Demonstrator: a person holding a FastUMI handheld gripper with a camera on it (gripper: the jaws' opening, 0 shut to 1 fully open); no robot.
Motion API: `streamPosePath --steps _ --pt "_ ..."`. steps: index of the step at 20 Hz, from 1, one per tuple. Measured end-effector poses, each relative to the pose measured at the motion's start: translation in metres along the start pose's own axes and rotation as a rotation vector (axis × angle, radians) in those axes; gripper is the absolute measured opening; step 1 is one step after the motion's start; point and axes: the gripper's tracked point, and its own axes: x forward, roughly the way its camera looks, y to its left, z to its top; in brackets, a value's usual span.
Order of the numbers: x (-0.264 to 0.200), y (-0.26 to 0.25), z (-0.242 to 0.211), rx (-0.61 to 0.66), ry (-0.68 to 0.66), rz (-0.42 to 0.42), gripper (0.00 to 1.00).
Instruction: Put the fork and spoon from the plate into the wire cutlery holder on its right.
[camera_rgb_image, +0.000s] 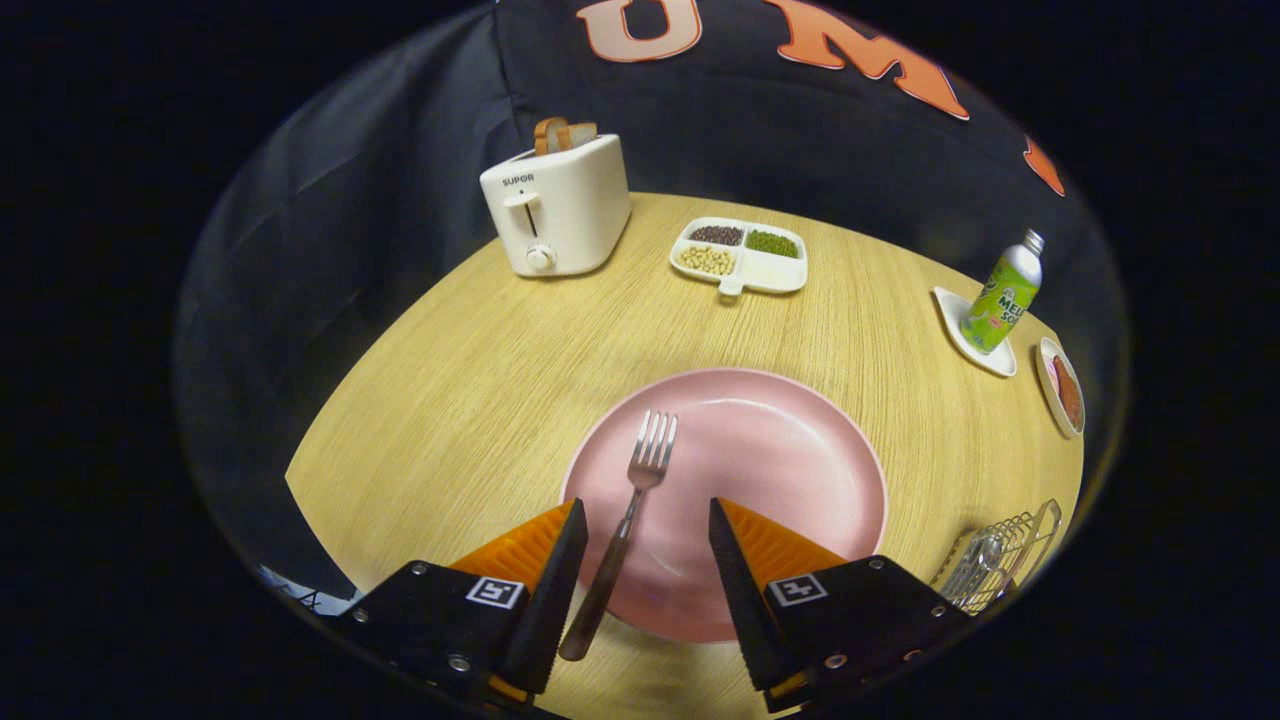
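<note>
In the gripper view, the gripper (645, 520) hung over the near edge of a pink plate (790, 450) with its fingers spread wide apart and nothing clasped between them. The fork (625, 530) lay on the left part of the plate, tines pointing away from the gripper and its dark handle running back toward it, slightly slanted, so that the handle passed through the gap just inside the left finger (545, 575) without clearly touching it; the handle's end reached past the plate's near rim. The right finger (745, 575) stood over the plate's bare surface, well apart from the fork. To the right of the plate, beside the right finger, sat the wire cutlery holder (1005, 560), and a spoon's bowl (988, 552) seemed to show inside its wires, though it was small and hard to make out. The plate rested on a round table (470, 390) of pale wood grain. Beyond the plate stood a white toaster (555, 205) with bread slices in its slots, and beside it a divided white dish (740, 257) holding beans of different colours. Farther right, a green bottle (1003, 292) stood on a small white coaster (972, 335), with a little dish (1062, 388) just beside it. Dark cloth walled the booth behind the table.
</note>
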Motion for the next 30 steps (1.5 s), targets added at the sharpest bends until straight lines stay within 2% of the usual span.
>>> streamPosePath --steps 5,6,14,20,24,30 --pt "0.012 0.003 -0.014 0.005 0.078 0.008 0.53" --pt "0.014 0.006 -0.016 0.009 0.094 0.013 0.47" --pt "0.020 -0.007 -0.030 -0.004 0.215 -0.029 0.13" --pt "0.008 -0.009 -0.024 0.040 0.191 -0.011 0.05" --pt "-0.018 -0.023 -0.014 0.105 0.129 -0.022 0.05" --pt "-0.070 -0.062 -0.009 0.210 0.035 -0.085 0.05"
